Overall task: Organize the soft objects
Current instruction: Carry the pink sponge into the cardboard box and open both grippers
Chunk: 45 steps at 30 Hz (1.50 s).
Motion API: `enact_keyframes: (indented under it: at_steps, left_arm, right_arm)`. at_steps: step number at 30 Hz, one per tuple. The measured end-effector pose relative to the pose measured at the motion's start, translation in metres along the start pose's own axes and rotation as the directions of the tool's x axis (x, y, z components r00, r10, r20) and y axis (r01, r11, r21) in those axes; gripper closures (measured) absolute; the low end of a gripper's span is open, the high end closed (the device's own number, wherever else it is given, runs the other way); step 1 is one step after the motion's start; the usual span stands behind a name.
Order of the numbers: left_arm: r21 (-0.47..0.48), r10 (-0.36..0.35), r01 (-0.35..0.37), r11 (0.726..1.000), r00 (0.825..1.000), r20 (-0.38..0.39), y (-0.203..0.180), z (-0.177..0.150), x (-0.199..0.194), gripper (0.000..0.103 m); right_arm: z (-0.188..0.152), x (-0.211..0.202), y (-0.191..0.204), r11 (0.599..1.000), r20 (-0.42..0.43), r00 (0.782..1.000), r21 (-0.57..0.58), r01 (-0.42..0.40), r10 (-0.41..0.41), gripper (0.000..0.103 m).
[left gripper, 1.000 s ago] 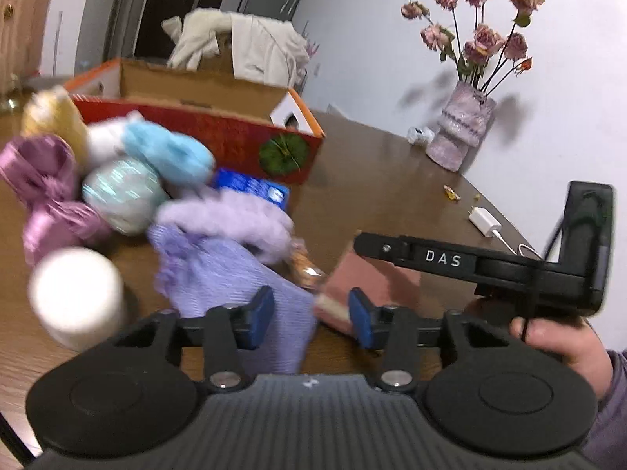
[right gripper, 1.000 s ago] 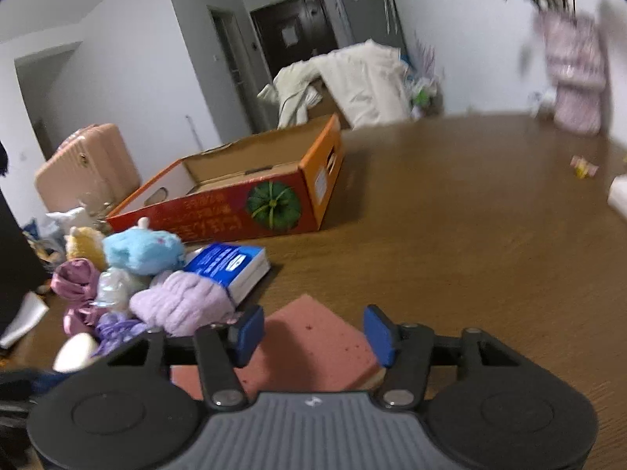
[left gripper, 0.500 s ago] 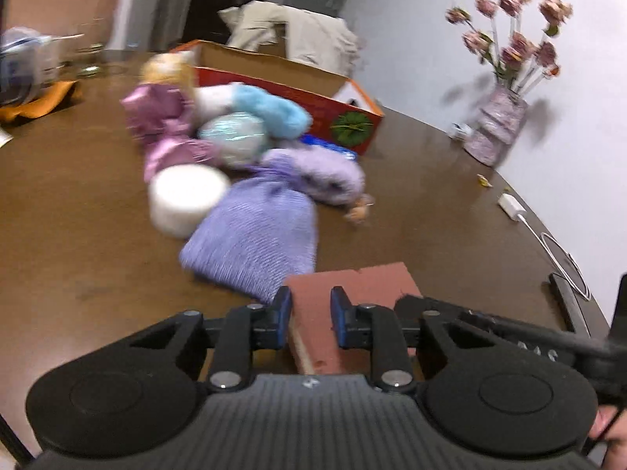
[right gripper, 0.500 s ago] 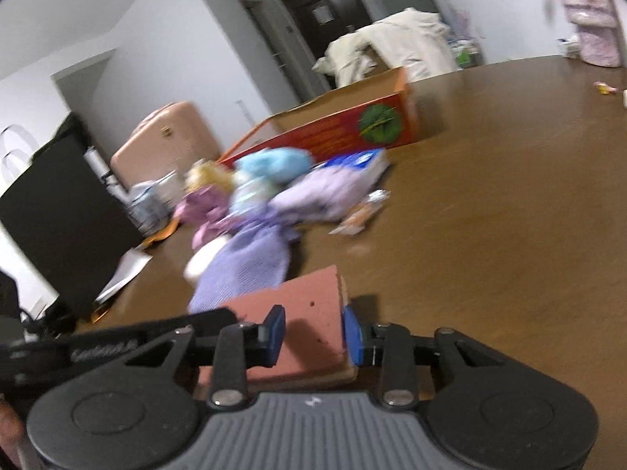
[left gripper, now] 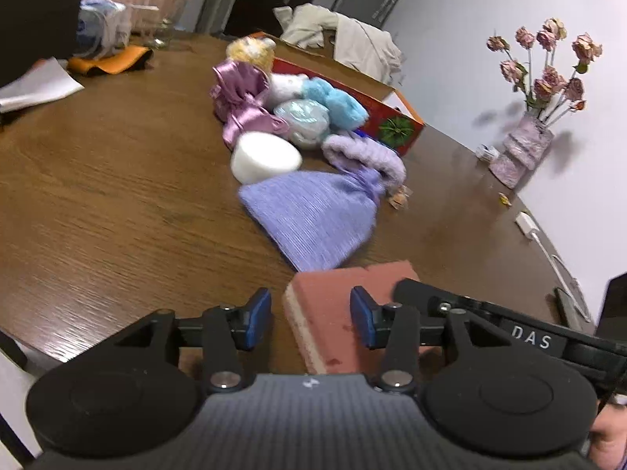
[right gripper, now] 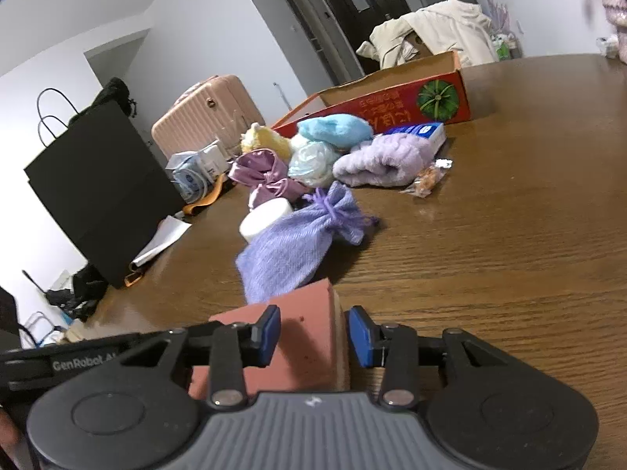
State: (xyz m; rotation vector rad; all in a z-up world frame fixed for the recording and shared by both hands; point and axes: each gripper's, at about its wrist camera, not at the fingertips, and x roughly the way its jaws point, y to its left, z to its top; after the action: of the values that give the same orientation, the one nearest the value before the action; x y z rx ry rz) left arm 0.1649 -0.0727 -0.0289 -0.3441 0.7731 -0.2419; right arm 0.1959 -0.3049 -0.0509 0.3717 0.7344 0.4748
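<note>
My left gripper (left gripper: 310, 319) and right gripper (right gripper: 314, 336) both straddle the pink sponge (left gripper: 341, 325) on the table (left gripper: 117, 203), jaws opening, pads apart from it, just before the purple pouch (left gripper: 313, 223).

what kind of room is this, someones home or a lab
Most likely a lived-in home, a dining or living area. A wooden table holds a vase of dried roses, a pink suitcase stands by the wall, and clothes are heaped near the door.
</note>
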Motion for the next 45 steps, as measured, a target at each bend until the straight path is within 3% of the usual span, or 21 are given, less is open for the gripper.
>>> enact_keyframes:
  at_steps: [1,9,18,21,25,31,34,38,41,45]
  left_arm:
    - [-0.001,-0.021,0.021,1.000,1.000,-0.002,-0.001,0.000,0.000,0.073]
    - [0.031,-0.071,0.069,0.997,0.995,0.075,-0.019,0.034,-0.016,0.072]
    - [0.128,-0.159,0.143,0.981,0.979,0.127,-0.042,0.159,0.028,0.072]
    - [0.133,-0.173,0.156,0.979,0.977,0.124,-0.049,0.217,0.066,0.073]
    - [0.127,-0.184,0.176,0.976,0.982,0.050,-0.065,0.296,0.139,0.072]
    - [0.102,-0.111,0.111,0.989,0.994,-0.006,-0.075,0.369,0.254,0.072]
    - [0.032,-0.098,0.100,0.994,0.993,-0.064,-0.068,0.388,0.308,0.072]
    - [0.008,-0.096,0.098,0.995,0.988,-0.124,-0.058,0.399,0.364,0.072]
    - [-0.038,-0.086,0.081,0.996,0.981,-0.173,-0.050,0.400,0.388,0.072]
    - [-0.008,-0.049,0.048,0.999,0.982,-0.182,-0.056,0.395,0.398,0.069]
  right_arm:
    - [0.000,0.000,0.001,1.000,0.000,1.000,-0.009,0.009,-0.009,0.067]
    - [0.031,-0.026,0.014,0.999,0.100,0.995,-0.033,-0.009,0.012,0.070]
    - [0.144,-0.001,0.001,1.000,0.199,0.980,-0.031,0.001,0.005,0.071]
    - [0.196,0.019,-0.010,0.999,0.224,0.975,-0.024,0.023,-0.017,0.074]
    - [0.268,0.065,-0.035,0.994,0.224,0.969,0.001,0.111,-0.108,0.074]
    - [0.345,0.156,-0.100,0.977,0.152,0.970,0.127,0.173,-0.191,0.074]
    - [0.366,0.199,-0.124,0.960,0.112,0.959,0.136,0.246,-0.262,0.074]
    - [0.380,0.238,-0.151,0.941,0.055,0.947,0.142,0.307,-0.317,0.074]
    - [0.382,0.259,-0.163,0.926,0.006,0.933,0.124,0.356,-0.359,0.073]
    - [0.382,0.275,-0.164,0.910,-0.013,0.912,0.073,0.409,-0.409,0.073]
